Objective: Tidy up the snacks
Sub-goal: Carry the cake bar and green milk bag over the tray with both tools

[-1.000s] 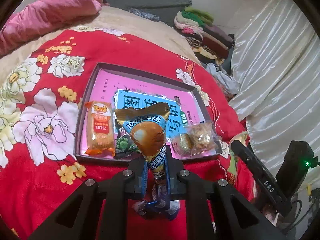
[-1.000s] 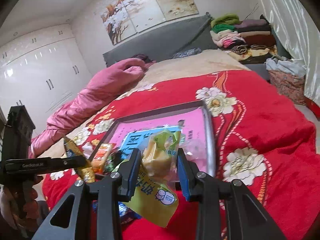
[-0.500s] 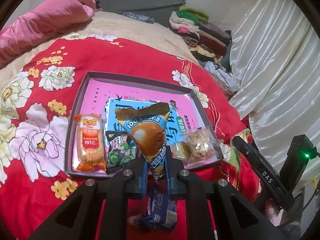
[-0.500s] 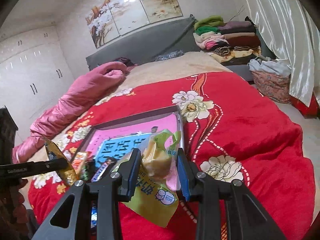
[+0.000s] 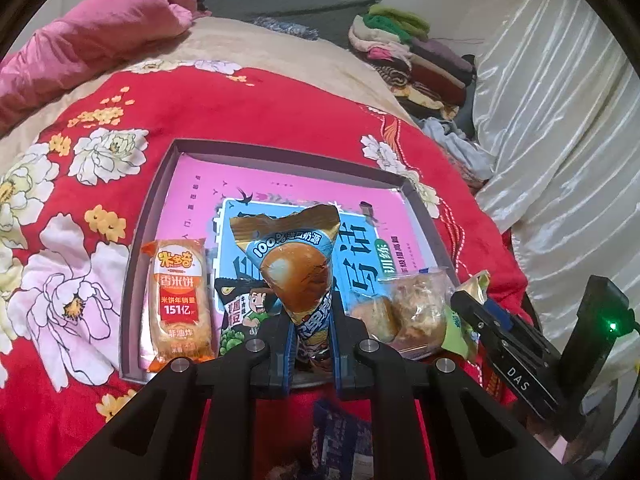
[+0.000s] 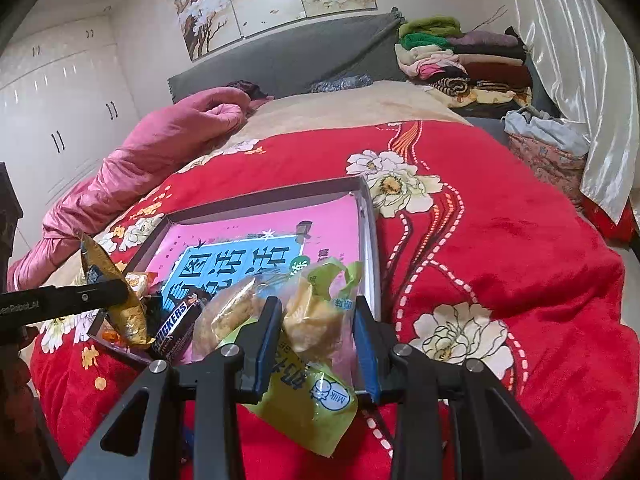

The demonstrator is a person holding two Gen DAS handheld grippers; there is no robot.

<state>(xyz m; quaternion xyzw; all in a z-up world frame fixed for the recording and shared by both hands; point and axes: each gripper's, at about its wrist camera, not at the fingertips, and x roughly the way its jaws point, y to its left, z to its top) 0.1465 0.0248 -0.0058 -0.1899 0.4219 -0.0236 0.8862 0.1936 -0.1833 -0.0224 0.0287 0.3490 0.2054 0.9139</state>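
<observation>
Blue-and-gold cone-shaped snack, clamped upright in the left hand-held gripper, hangs just above the tray's near edge, while the right hand-held gripper, beside it, grips a yellow-green snack bag.

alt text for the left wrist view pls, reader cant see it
The left gripper is shut on a cone-shaped snack packet, held over the near edge of a shallow tray on a red floral bedspread. In the tray lie an orange rice cracker pack, a dark packet and clear-wrapped pastries; the right gripper enters at right.
</observation>
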